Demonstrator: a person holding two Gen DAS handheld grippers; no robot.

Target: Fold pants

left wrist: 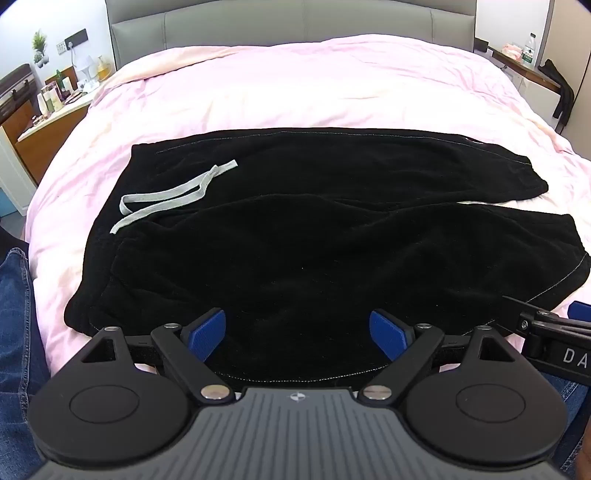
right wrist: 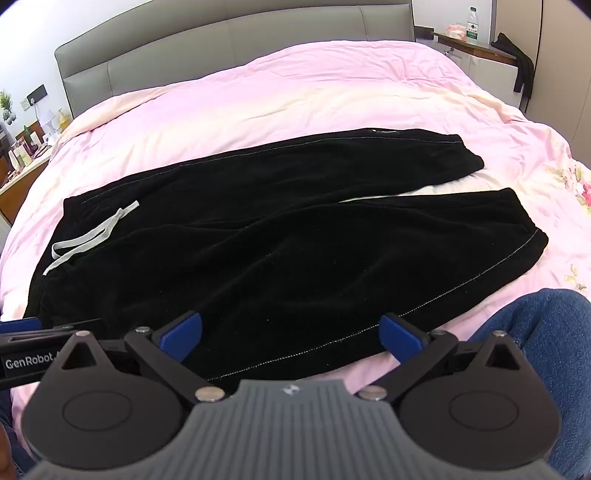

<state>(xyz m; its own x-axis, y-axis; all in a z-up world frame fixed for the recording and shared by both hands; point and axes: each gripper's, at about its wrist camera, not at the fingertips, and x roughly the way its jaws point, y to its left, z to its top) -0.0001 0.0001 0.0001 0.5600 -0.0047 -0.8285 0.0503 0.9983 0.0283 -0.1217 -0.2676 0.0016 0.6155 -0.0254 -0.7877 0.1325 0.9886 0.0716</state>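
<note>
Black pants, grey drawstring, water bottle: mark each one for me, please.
black pants [left wrist: 314,236], left wrist view, middle of the near leg.
grey drawstring [right wrist: 92,236], right wrist view, on the looped cord near the waistband.
water bottle [right wrist: 472,23], right wrist view, on its label, far right shelf.

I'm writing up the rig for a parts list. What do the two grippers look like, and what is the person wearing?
Both the left gripper and right gripper have black linkage arms, round black discs, ribbed grey bodies and blue-padded fingers. One reads "GenRobot". The person wears blue jeans.
</note>
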